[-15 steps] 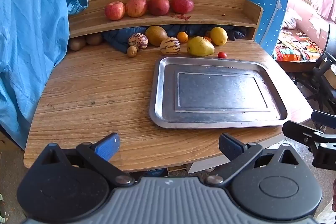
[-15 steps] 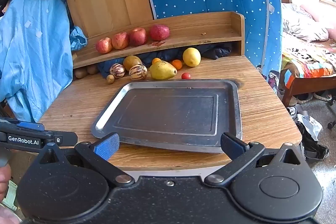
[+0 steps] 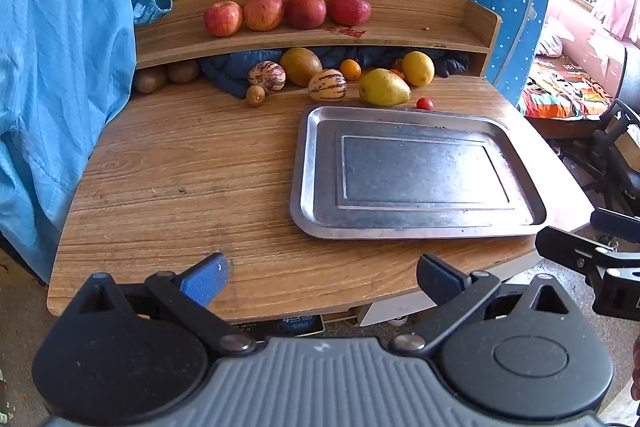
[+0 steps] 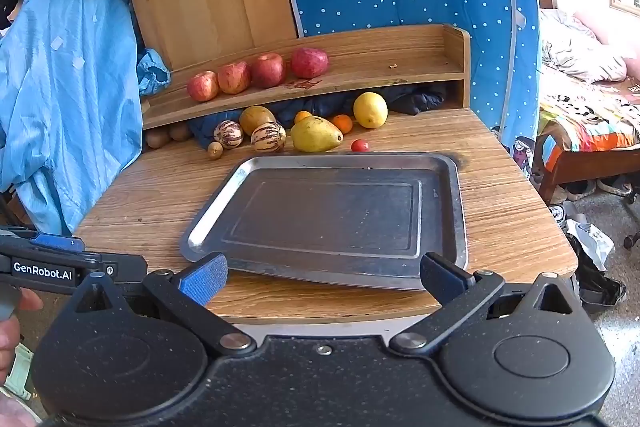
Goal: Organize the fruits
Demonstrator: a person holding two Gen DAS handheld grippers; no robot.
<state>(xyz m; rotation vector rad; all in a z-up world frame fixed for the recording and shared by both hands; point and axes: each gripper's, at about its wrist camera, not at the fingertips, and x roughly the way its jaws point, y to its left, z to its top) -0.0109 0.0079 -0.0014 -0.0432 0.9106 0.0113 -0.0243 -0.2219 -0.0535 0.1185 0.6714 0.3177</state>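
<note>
Wood-grain counter (image 3: 180, 167) carries an empty rectangular steel tray (image 3: 304, 163); beyond the tray's far rim mixed fruits are clustered, the yellow-green pear (image 3: 382, 89) nearest. Both left tongs (image 3: 320, 277) and right tongs (image 4: 322, 277) are held spread, empty, short of the tray. The pear is best approached low and gripped across its widest part.

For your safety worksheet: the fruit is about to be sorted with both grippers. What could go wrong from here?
1. The metal tray overhangs the table's near edge; loading that side might tip it.
2. The cherry tomato is small and round, so the open right gripper could crush it or send it rolling.
3. The pear touches neighbouring fruit; lifting it may nudge them.
</note>
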